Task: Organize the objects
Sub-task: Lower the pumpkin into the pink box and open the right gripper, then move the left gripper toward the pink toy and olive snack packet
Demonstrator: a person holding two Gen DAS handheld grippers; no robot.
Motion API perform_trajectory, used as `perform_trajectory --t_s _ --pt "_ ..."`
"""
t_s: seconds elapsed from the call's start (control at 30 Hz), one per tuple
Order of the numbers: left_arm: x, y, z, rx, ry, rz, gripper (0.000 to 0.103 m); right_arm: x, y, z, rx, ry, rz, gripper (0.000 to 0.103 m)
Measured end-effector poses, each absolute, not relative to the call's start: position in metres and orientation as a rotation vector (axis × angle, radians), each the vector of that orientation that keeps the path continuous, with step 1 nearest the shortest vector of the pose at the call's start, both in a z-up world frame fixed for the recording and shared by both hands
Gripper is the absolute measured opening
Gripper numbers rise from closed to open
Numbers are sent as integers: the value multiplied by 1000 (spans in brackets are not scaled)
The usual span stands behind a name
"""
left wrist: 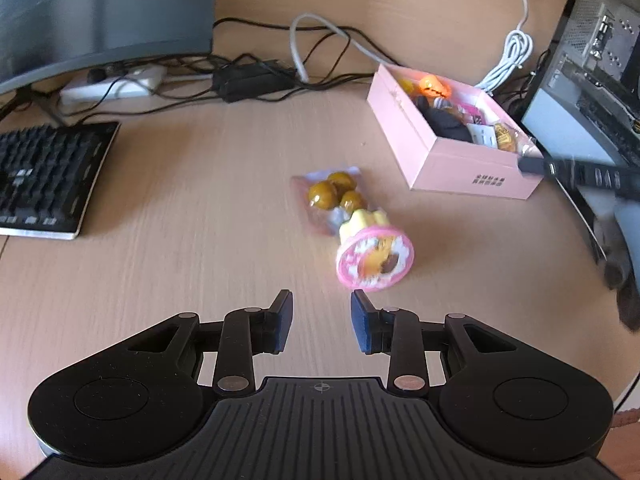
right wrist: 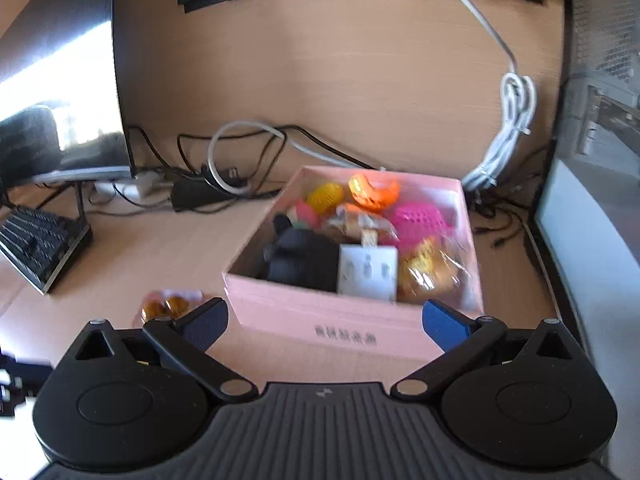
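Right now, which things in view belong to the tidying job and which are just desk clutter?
Job:
- pink box, already holding toys
- snack packet lying on the desk
- pink toy beside it
- left gripper and right gripper, both open

Clutter:
- keyboard
- monitor
- cables
- computer case

Two wrist fisheyes, both looking forward and down over the same surface (left wrist: 200,200).

The left view sat higher and farther back, facing the pink box (left wrist: 472,168) from a distance, with the keyboard (left wrist: 44,176) off to its left. The right view sat close against the pink box (right wrist: 340,320), looking straight into it toward the back wall. Both shared the box, the keyboard (right wrist: 40,248), the coiled white cable (left wrist: 508,60) (right wrist: 508,136) and the snack packet (left wrist: 332,196) (right wrist: 168,304).
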State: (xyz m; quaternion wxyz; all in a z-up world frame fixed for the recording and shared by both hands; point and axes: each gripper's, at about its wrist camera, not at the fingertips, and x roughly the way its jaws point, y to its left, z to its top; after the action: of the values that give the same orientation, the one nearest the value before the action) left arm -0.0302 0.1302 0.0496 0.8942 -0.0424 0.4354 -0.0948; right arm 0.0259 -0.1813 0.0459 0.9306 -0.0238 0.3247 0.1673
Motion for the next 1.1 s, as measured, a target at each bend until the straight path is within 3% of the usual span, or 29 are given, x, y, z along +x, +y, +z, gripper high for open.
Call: perform_trajectory --t_s 0.43,0.67,1.1 --pt "15 101 61 -96 782 -289 36 -27 -207 16 -92 777 229 103" --pt "79 122 49 -108 964 -239 36 -36 -225 7 -88 823 170 103" --pt "96 98 20 18 918 -324 41 -52 -244 -7 -71 885 117 103"
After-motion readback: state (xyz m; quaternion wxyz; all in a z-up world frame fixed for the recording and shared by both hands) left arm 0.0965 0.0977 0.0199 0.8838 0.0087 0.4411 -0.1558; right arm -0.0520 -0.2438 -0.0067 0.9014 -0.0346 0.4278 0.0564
